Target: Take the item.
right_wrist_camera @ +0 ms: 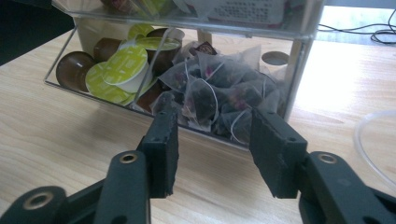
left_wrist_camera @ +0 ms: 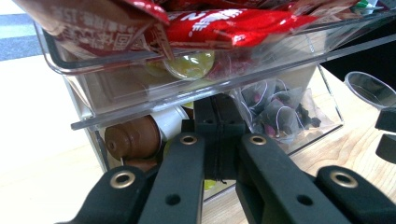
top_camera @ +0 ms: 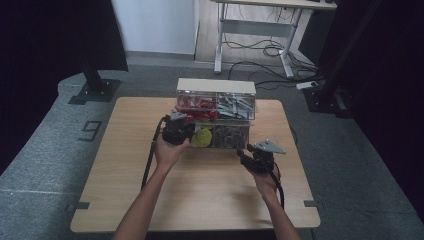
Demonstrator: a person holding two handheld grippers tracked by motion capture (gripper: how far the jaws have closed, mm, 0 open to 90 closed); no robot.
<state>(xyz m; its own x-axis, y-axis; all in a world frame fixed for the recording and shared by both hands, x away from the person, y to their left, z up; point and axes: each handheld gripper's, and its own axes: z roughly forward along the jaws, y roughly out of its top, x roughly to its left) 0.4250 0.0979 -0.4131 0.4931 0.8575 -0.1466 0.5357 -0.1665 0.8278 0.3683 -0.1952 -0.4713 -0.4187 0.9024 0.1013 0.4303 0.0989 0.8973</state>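
**Two grippers at front of clear two-tier organiser**

Left gripper (top_camera: 176, 131): jaws pressed together, pads meeting w/ no gap, nothing between them. Tips sit at the front edge of the lower tier of the clear organiser (top_camera: 216, 106). Directly above the tips, the upper drawer (left_wrist_camera: 93, 65) juts out over the jaws and limits upward room. It holds red sachets (left_wrist_camera: 224, 25) w/ white print, partly readable as "N…", rest not legible; a QR-type code shows on one pack. Just left of the tips: brown capsules (left_wrist_camera: 133, 137). Right of the tips, behind the clear wall: mesh tea bags (left_wrist_camera: 275, 114). Further right: rim of a clear cup (left_wrist_camera: 371, 88) on the table, beside the black tips of the other gripper.

Right gripper (top_camera: 255, 157): jaws wide apart, holding nothing, above bare wooden table (top_camera: 200, 195), just short of the organiser. Ahead between the jaws: tilted-out lower bin w/ tea bags (right_wrist_camera: 219, 93). Ahead-left: green-lidded capsules (right_wrist_camera: 123, 65), lid print too small to read. Right of the jaws: curved clear rim at frame edge.

Table is bare on the near side of both grippers; organiser stands toward the far edge. Beyond: grey floor, desk legs, cables.
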